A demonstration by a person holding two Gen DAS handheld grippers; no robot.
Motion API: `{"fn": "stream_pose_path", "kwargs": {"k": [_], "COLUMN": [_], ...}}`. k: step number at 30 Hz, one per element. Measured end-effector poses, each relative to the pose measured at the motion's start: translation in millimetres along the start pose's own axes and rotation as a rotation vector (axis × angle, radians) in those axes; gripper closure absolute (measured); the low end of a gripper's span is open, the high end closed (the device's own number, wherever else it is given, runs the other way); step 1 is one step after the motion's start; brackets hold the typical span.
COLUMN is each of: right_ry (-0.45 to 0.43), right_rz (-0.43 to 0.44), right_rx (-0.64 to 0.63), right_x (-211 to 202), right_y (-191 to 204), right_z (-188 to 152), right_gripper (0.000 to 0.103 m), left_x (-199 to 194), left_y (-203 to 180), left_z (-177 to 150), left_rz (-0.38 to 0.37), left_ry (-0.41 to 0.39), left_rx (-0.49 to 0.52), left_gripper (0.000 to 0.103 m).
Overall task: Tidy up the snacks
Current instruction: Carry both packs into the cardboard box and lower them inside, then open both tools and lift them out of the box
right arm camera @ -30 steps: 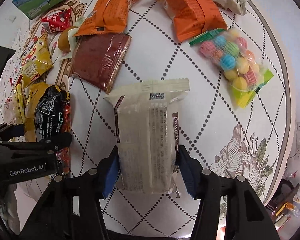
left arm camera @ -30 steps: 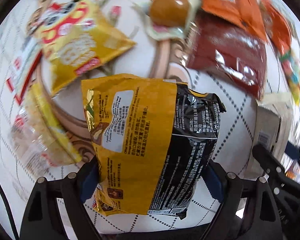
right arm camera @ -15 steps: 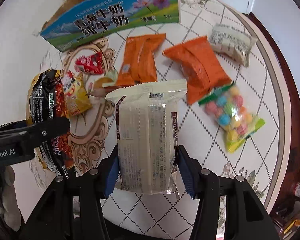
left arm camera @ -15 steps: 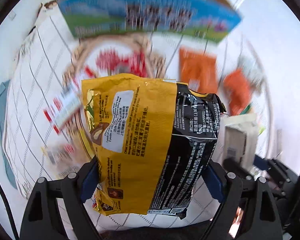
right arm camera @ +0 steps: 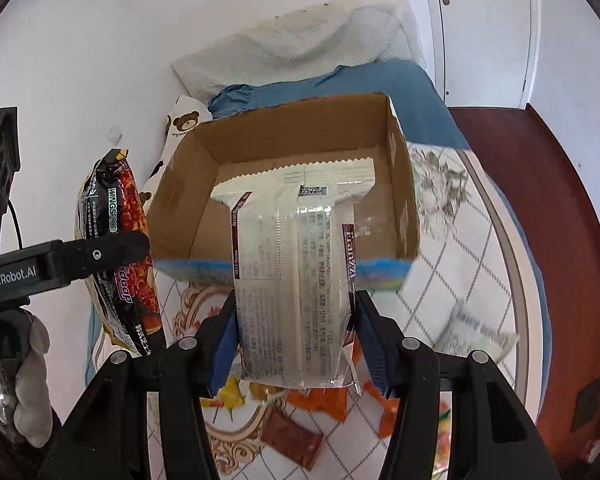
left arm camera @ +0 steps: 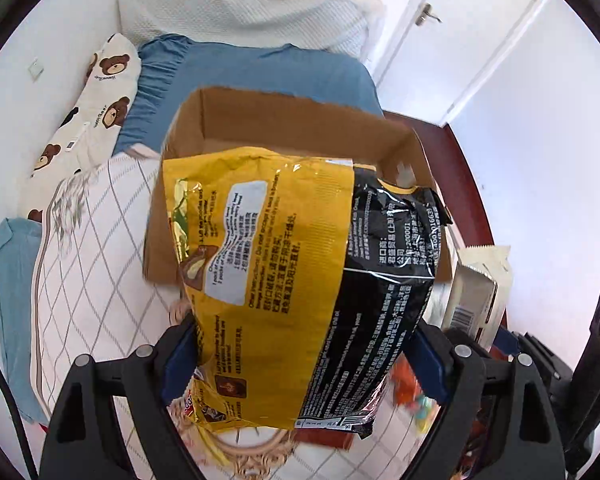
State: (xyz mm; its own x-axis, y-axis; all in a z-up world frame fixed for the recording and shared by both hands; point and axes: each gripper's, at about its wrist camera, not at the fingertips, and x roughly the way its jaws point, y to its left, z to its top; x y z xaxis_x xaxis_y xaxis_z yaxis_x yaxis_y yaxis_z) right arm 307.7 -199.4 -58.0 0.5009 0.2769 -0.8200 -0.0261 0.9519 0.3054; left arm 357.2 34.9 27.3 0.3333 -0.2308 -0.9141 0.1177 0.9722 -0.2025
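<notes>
A white diamond-patterned table (right arm camera: 472, 236) stands beside a blue bed (left arm camera: 260, 72), bearing a cardboard box (right arm camera: 300, 136). The left gripper (left arm camera: 300, 356) clamps a yellow-black noodle packet (left arm camera: 284, 264); the right gripper (right arm camera: 296, 344) clamps a pale wrapped snack (right arm camera: 296, 272). Only the right view shows 1 gloved hand (right arm camera: 28, 364).

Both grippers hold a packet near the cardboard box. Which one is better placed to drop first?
Probably the right gripper: its white packet points into the open cardboard box. The left gripper's yellow-black packet faces the box's near wall.
</notes>
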Motion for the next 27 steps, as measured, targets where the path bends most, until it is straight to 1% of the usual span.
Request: {"fn": "stream_pose_path", "kwargs": {"k": [1, 2, 3, 6, 9, 12, 15, 19, 22, 24, 25, 26, 27], "right_ry": [-0.001, 0.005, 0.021, 0.062, 0.103, 0.152, 0.192, 0.226, 0.248, 0.293, 0.307, 0.311, 0.312], "right_rz": [-0.004, -0.012, -0.019, -0.037, -0.063, -0.078, -0.099, -0.120, -0.112, -0.111, -0.121, -0.123, -0.124], "right_rx": [-0.003, -0.011, -0.018, -0.016, -0.017, -0.014, -0.020, -0.030, -0.011, -0.005, -0.007, -0.012, -0.021], "right_x": [12.5, 22.3, 32.6, 67.0, 99.6, 134.4, 167.8, 201.2, 223.8, 237.3, 245.0, 248.1, 249.5], "right_y": [4.0, 5.5, 6.0, 5.0, 5.2, 3.7, -0.6, -5.5, -10.3, -12.9, -14.4, -14.8, -14.4], "right_z": [10.9, 24.7, 36.7, 68.5, 96.6, 116.8, 126.6, 138.2, 147.6, 150.3, 152.8, 153.6, 154.6], "right_gripper": [0.046, 0.046, 0.046, 0.046, 0.046, 0.046, 0.046, 0.046, 0.044, 0.029, 0.011, 0.005, 0.005], "left_x": [18.8, 28.3, 45.7, 75.7, 121.0, 152.3, 179.2, 204.0, 214.0, 219.9, 221.7, 221.8, 222.6], "left_y": [-1.5, -0.3, -8.3, -6.7, 4.5, 4.6, 4.1, 2.0, -1.7, -0.6, 0.5, 1.4, 2.8], "left_z": [19.1, 35.5, 63.3, 99.3, 129.6, 146.8, 159.3, 167.6, 166.0, 167.8, 169.4, 171.1, 172.7], "left_rz": [0.004, -0.001, 0.000, 0.010, 0.015, 0.030, 0.064, 0.067, 0.080, 0.101, 0.112, 0.115, 0.114], "left_ry": [0.014, 0.024, 0.040, 0.097, 0.155, 0.198, 0.214, 0.236, 0.260, 0.257, 0.250, 0.240, 0.236], "left_rx": [-0.005, -0.018, -0.023, -0.026, -0.034, -0.032, -0.009, -0.003, -0.009, -0.008, -0.012, -0.016, -0.017], "left_gripper": [0.014, 0.014, 0.014, 0.014, 0.014, 0.014, 0.014, 0.014, 0.014, 0.011, 0.010, 0.008, 0.008]}}
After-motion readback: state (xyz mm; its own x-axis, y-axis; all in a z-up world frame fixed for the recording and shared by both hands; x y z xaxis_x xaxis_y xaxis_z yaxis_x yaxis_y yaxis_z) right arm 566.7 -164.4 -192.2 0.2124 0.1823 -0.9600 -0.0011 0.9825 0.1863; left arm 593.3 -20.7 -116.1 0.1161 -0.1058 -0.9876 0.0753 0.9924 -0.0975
